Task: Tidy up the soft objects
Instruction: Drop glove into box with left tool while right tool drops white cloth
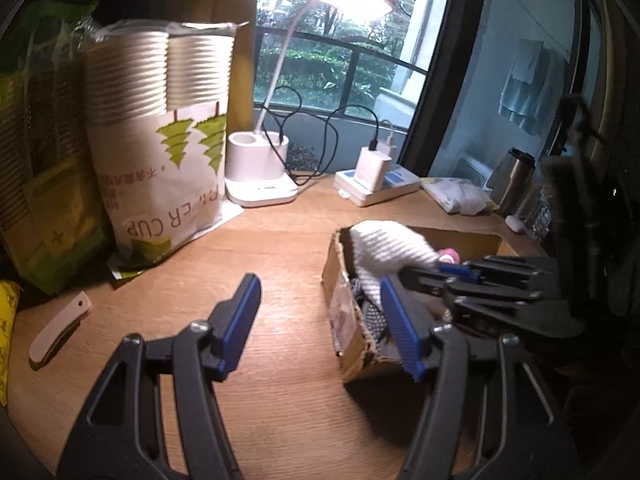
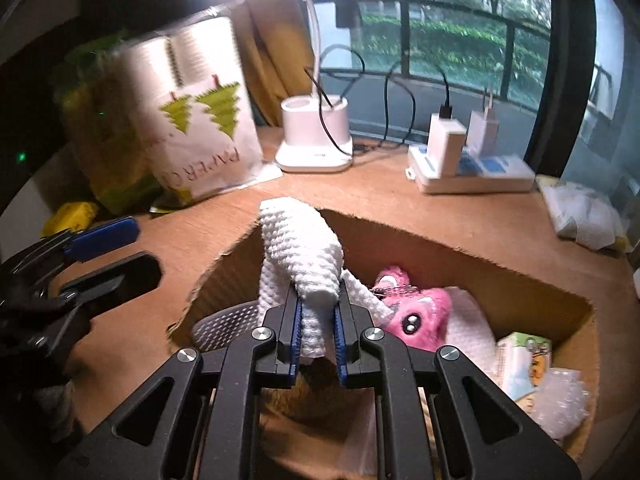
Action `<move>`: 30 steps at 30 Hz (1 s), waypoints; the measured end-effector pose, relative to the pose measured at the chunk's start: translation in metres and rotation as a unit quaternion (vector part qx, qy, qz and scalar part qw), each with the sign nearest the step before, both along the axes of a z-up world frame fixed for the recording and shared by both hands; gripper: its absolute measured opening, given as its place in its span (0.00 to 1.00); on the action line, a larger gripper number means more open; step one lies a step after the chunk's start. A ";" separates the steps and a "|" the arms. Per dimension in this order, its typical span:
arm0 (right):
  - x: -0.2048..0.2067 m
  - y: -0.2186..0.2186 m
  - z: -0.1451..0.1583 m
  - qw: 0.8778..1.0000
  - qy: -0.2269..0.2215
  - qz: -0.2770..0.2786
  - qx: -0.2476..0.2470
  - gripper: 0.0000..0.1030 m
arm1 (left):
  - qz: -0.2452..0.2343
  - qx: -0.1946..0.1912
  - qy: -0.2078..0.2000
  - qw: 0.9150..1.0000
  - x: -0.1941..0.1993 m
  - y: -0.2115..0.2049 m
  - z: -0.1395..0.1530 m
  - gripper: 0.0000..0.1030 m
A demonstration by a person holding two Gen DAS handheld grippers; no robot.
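A torn-edged cardboard box (image 1: 346,320) (image 2: 440,250) stands on the wooden desk (image 1: 260,264). My right gripper (image 2: 318,306) (image 1: 412,274) is shut on a white waffle-knit cloth (image 2: 298,240) (image 1: 392,248), holding it over the box's left end. Inside the box lie a pink plush toy (image 2: 418,314), a grey mesh piece (image 2: 228,320), another white cloth (image 2: 468,332), a tissue pack (image 2: 520,356) and bubble wrap (image 2: 560,400). Left of the box, my left gripper (image 1: 320,320) (image 2: 116,258) hovers over the desk, open, with nothing between its blue pads (image 1: 240,320).
A bag of paper cups (image 1: 160,140) and a green bag (image 1: 40,160) stand at the back left. Behind the box are a white desk lamp base (image 1: 260,176) with cables and a power strip with chargers (image 1: 376,184). A folded white knife (image 1: 60,332) lies front left, a steel tumbler (image 1: 514,180) back right.
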State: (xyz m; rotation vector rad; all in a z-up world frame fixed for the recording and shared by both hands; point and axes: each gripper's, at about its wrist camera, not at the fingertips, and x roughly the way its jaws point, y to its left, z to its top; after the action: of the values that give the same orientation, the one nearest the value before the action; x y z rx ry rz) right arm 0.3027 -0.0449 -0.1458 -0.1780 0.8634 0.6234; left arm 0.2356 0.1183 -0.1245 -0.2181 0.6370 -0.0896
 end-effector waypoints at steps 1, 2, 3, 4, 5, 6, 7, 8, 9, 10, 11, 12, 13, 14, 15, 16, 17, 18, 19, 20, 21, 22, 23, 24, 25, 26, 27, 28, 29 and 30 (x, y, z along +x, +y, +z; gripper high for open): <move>0.004 0.004 -0.004 1.000 0.004 -0.004 -0.009 0.14 | 0.000 -0.003 0.001 1.000 0.000 0.000 -0.001 0.62; 0.006 0.007 -0.008 1.000 0.006 -0.006 -0.016 0.14 | 0.001 -0.006 0.001 1.000 0.000 0.000 -0.002 0.62; 0.008 0.010 -0.012 1.000 0.011 -0.007 -0.027 0.15 | 0.001 -0.009 0.002 1.000 0.001 0.001 -0.002 0.62; 0.010 0.013 -0.016 0.999 0.015 -0.009 -0.035 0.17 | 0.001 -0.012 0.002 1.000 0.001 0.001 -0.002 0.62; 0.010 0.013 -0.017 0.999 0.016 -0.012 -0.036 0.20 | 0.000 -0.013 0.000 1.000 0.000 0.000 -0.001 0.62; 0.011 0.013 -0.016 0.999 0.016 -0.015 -0.036 0.22 | 0.000 -0.014 -0.001 1.000 -0.001 0.000 0.000 0.62; 0.010 0.012 -0.015 0.999 0.014 -0.017 -0.034 0.28 | -0.002 -0.014 -0.001 1.000 -0.001 -0.001 0.000 0.62; 0.009 0.011 -0.015 0.999 0.014 -0.018 -0.033 0.32 | -0.004 -0.014 -0.003 1.000 -0.002 -0.001 0.001 0.62; 0.009 0.009 -0.015 0.999 0.017 -0.020 -0.033 0.33 | -0.004 -0.012 -0.005 1.000 -0.003 -0.002 0.003 0.62; 0.008 0.008 -0.014 0.999 0.018 -0.020 -0.033 0.34 | -0.003 -0.010 -0.008 1.000 -0.006 -0.003 0.005 0.62; 0.006 0.007 -0.012 0.999 0.016 -0.021 -0.032 0.39 | -0.002 -0.009 -0.010 1.000 -0.007 -0.003 0.007 0.62; 0.003 0.004 -0.009 0.999 0.014 -0.024 -0.029 0.42 | -0.002 -0.010 -0.013 1.000 -0.009 -0.003 0.009 0.62; 0.001 0.002 -0.007 0.999 0.011 -0.023 -0.026 0.47 | -0.002 -0.009 -0.015 1.000 -0.012 -0.005 0.011 0.62; -0.001 0.001 -0.005 0.999 0.008 -0.023 -0.025 0.50 | -0.001 -0.007 -0.015 1.000 -0.013 -0.006 0.011 0.62; -0.005 -0.002 -0.002 0.999 0.004 -0.025 -0.024 0.51 | -0.001 -0.006 -0.015 1.000 -0.014 -0.007 0.012 0.62; -0.008 -0.004 0.000 0.999 0.000 -0.026 -0.023 0.54 | -0.001 -0.005 -0.015 1.000 -0.017 -0.010 0.013 0.62; -0.011 -0.007 0.003 0.999 -0.004 -0.027 -0.021 0.57 | -0.002 -0.004 -0.014 1.000 -0.017 -0.011 0.013 0.62; -0.014 -0.011 0.005 0.999 -0.005 -0.029 -0.018 0.58 | -0.002 -0.002 -0.014 1.000 -0.019 -0.014 0.014 0.62; -0.015 -0.013 0.006 0.999 -0.005 -0.029 -0.016 0.59 | -0.001 -0.001 -0.015 1.000 -0.021 -0.016 0.016 0.62; -0.018 -0.017 0.008 0.999 -0.006 -0.030 -0.014 0.61 | -0.002 -0.001 -0.017 1.000 -0.024 -0.019 0.017 0.62; -0.021 -0.022 0.011 0.999 -0.007 -0.033 -0.012 0.62 | -0.002 -0.001 -0.018 1.000 -0.026 -0.021 0.018 0.62; -0.023 -0.025 0.013 0.999 -0.010 -0.035 -0.011 0.63 | -0.001 0.000 -0.020 1.000 -0.028 -0.024 0.020 0.63; -0.026 -0.030 0.016 0.999 -0.014 -0.037 -0.009 0.64 | 0.000 0.001 -0.021 1.000 -0.029 -0.026 0.021 0.63; -0.030 -0.035 0.020 0.999 -0.019 -0.040 -0.006 0.65 | 0.000 0.000 -0.021 1.000 -0.031 -0.029 0.022 0.68; -0.032 -0.039 0.023 0.999 -0.022 -0.042 -0.003 0.66 | -0.001 -0.001 -0.021 1.000 -0.032 -0.031 0.023 0.71; -0.036 -0.045 0.026 0.999 -0.026 -0.046 0.000 0.67 | -0.002 -0.001 -0.020 1.000 -0.033 -0.034 0.025 0.71; -0.039 -0.050 0.028 0.998 -0.028 -0.048 0.002 0.68 | -0.004 -0.001 -0.020 1.000 -0.035 -0.037 0.026 0.71; -0.042 -0.055 0.031 0.998 -0.031 -0.051 0.005 0.69 | -0.005 0.000 -0.021 1.000 -0.037 -0.041 0.028 0.72; -0.045 -0.061 0.032 0.998 -0.033 -0.054 0.008 0.69 | -0.006 0.001 -0.022 1.000 -0.039 -0.044 0.030 0.72; -0.048 -0.065 0.033 0.998 -0.035 -0.056 0.011 0.69 | -0.007 0.003 -0.023 1.000 -0.040 -0.047 0.031 0.72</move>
State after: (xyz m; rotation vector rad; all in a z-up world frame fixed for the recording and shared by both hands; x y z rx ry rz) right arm 0.2544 -0.1103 -0.1125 -0.1305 0.7939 0.5197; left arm 0.1956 0.0709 -0.0930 -0.2054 0.5933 -0.1051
